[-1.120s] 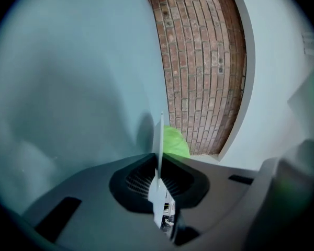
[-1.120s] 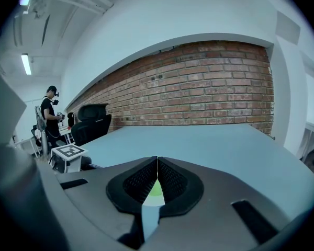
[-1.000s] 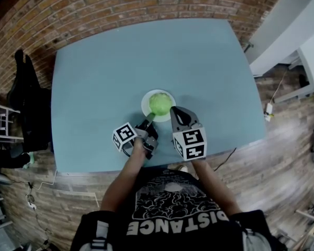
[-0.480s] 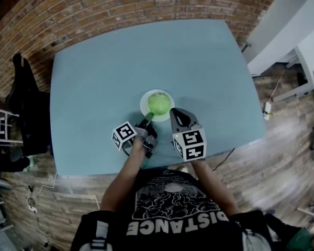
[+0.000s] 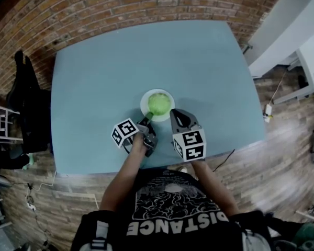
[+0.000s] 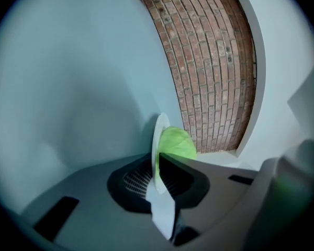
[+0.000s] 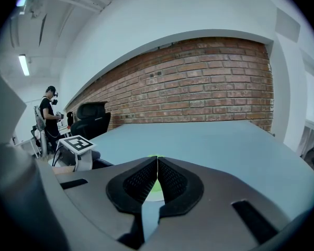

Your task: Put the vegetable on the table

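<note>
Little is changing since the earlier frames: the left gripper's (image 5: 148,120) marker cube (image 5: 125,133) is sitting a touch further toward 11 o'clock, while everything else is keeping its place. In the left gripper view the left gripper (image 6: 158,163) is clamping its two ribbed pads (image 6: 138,179) onto the rim of the white plate (image 6: 160,135), which is showing edge-on because the gripper is rolled onto its side. The green leafy vegetable (image 6: 177,144) is bulging from the plate's face just past the jaws. The right gripper (image 7: 157,163) is pressing its jaws together with nothing between them; only a sliver of green and white is peeking through below the tips. From the head view, the vegetable (image 5: 159,103) is resting in the middle of the plate (image 5: 144,102), not on the bare tabletop, and the plate is lying just toward 6 o'clock from the centre of the blue table (image 5: 120,61). The left gripper is reaching the rim at 7 o'clock, and the right gripper (image 5: 174,112) is pointing at the rim at about 4 o'clock, just beside it; whether it is touching cannot be told. A brick wall (image 7: 199,88) is running behind the table, and a person (image 7: 48,116) is standing far off at 9 o'clock in the right gripper view.
</note>
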The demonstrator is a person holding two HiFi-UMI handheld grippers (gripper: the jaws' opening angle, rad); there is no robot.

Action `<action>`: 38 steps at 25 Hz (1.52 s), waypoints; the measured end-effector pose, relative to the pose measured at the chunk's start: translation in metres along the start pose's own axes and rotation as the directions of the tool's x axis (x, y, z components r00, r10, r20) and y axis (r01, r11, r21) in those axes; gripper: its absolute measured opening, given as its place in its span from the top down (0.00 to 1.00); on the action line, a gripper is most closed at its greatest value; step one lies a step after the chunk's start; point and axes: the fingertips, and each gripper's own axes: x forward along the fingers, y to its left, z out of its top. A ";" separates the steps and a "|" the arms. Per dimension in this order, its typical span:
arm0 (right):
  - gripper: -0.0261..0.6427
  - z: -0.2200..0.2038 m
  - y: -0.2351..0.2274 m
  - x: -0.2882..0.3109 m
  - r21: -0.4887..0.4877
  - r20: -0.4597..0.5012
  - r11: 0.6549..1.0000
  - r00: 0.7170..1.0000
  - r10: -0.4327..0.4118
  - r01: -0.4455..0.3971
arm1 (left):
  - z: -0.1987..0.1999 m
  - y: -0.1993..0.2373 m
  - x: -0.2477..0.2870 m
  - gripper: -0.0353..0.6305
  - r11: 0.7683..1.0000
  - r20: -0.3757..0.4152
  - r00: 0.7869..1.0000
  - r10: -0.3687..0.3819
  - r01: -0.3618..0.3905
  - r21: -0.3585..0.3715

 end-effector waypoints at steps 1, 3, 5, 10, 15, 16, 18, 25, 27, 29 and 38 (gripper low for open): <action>0.95 0.000 0.000 0.000 -0.002 0.001 1.000 1.000 0.001 -0.001 | 0.000 0.001 0.000 0.91 1.000 -0.003 1.000 0.013 -0.013 0.011; 0.95 -0.001 0.000 0.000 -0.002 -0.003 1.000 1.000 0.003 -0.003 | 0.000 0.002 0.001 0.91 0.998 -0.010 0.999 0.041 -0.040 0.039; 0.95 -0.001 0.000 0.000 -0.002 -0.009 1.000 1.000 0.005 -0.005 | 0.000 0.002 0.001 0.91 0.994 -0.017 0.997 0.077 -0.075 0.073; 0.95 -0.002 -0.001 -0.001 -0.002 -0.010 1.000 1.000 0.006 -0.006 | 0.001 0.006 0.001 0.90 0.984 -0.028 0.988 0.149 -0.145 0.106; 0.95 -0.002 -0.002 -0.003 -0.003 -0.011 1.000 1.000 0.010 -0.010 | 0.003 0.007 0.000 0.89 0.965 -0.015 0.976 0.215 -0.210 0.158; 0.95 -0.002 -0.002 -0.003 -0.002 -0.012 1.000 1.000 0.011 -0.011 | 0.004 0.007 0.000 0.88 0.960 -0.011 0.974 0.225 -0.220 0.172; 0.95 -0.003 -0.003 -0.003 -0.001 -0.015 1.000 1.000 0.012 -0.012 | 0.007 0.007 0.000 0.88 0.951 -0.004 0.970 0.241 -0.236 0.201; 0.95 -0.005 0.001 -0.003 -0.004 -0.021 1.000 1.000 0.021 -0.022 | 0.010 0.007 -0.002 0.86 0.913 0.016 0.950 0.312 -0.304 0.270; 0.95 -0.005 0.001 -0.004 -0.005 -0.019 1.000 1.000 0.023 -0.023 | 0.010 0.007 -0.002 0.86 0.902 0.023 0.945 0.327 -0.320 0.292; 0.95 -0.005 0.000 -0.004 -0.005 -0.020 1.000 1.000 0.023 -0.023 | 0.011 0.006 -0.001 0.85 0.883 0.030 0.939 0.343 -0.334 0.331; 0.95 -0.007 0.001 -0.007 -0.007 -0.020 1.000 0.999 0.027 -0.027 | 0.009 0.005 0.000 0.83 0.777 0.050 0.901 0.431 -0.399 0.487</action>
